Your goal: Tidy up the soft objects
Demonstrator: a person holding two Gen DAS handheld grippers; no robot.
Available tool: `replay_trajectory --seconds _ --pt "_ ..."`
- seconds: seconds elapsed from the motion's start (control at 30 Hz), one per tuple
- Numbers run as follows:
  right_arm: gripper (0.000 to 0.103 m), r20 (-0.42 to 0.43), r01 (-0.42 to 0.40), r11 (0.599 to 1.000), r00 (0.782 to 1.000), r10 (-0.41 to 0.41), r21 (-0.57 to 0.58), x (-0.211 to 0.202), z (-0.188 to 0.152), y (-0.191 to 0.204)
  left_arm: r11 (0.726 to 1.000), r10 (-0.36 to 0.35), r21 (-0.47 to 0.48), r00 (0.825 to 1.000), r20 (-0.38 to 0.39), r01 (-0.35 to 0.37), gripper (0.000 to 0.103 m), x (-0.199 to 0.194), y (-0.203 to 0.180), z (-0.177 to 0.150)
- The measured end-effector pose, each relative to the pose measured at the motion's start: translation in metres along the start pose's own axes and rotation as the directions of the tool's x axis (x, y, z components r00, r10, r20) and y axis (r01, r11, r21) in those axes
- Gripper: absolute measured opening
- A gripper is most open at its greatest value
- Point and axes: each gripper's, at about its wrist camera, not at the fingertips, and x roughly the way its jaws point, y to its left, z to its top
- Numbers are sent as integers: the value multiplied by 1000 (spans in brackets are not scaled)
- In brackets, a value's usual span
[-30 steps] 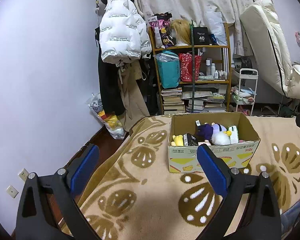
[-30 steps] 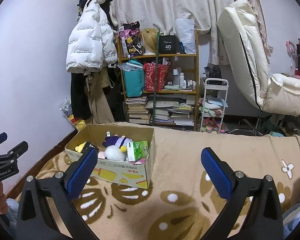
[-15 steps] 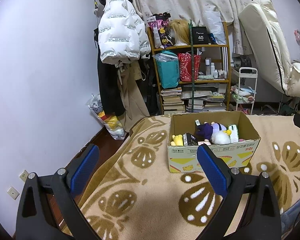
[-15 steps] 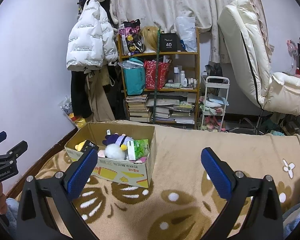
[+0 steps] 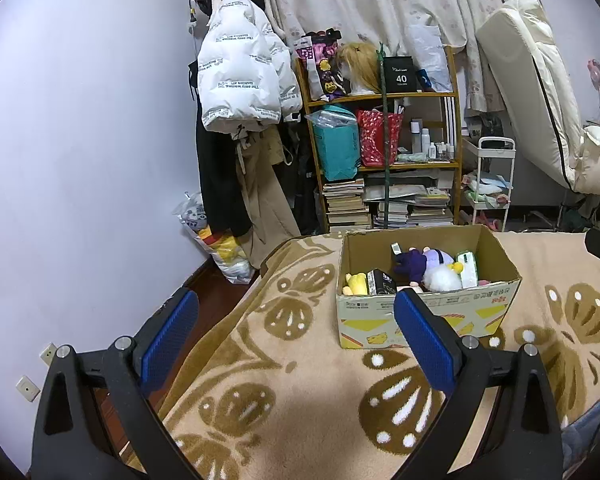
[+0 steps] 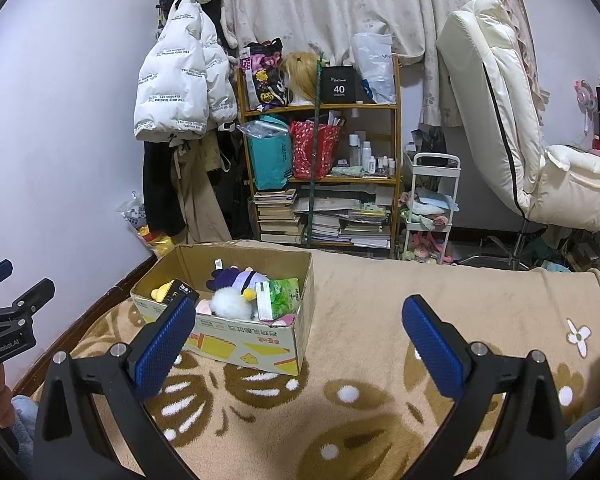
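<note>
Nothing moved since earlier frames. Your left gripper (image 5: 296,332), right gripper (image 6: 298,338) both spread, empty. Open brown cardboard box of plush toys (image 5: 428,312) ahead-right of left, ahead-left of right (image 6: 236,340); left nearer.

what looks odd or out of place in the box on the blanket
Nothing is spilled or damaged. The cardboard box sits upright on the blanket, but its contents are jumbled: the purple plush and white fluffy toy lie mixed with a green-and-white pack and a black carton, which are not plush toys. Both grippers are open and empty.

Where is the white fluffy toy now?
In both views, the white fluffy toy lies inside the cardboard box, between the purple plush and the box's front wall.
</note>
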Motion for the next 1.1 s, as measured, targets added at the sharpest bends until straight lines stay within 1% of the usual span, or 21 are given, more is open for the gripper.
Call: replay_trajectory --seconds 0.3,1.1 --pt "103 -3 -1 1000 1000 1 -2 0 0 -1 1000 -11 7 1000 -7 11 97 0 0 0" --pt "103 -6 -1 1000 1000 1 1 0 0 0 1000 -4 18 1000 -12 4 97 6 -1 -3"
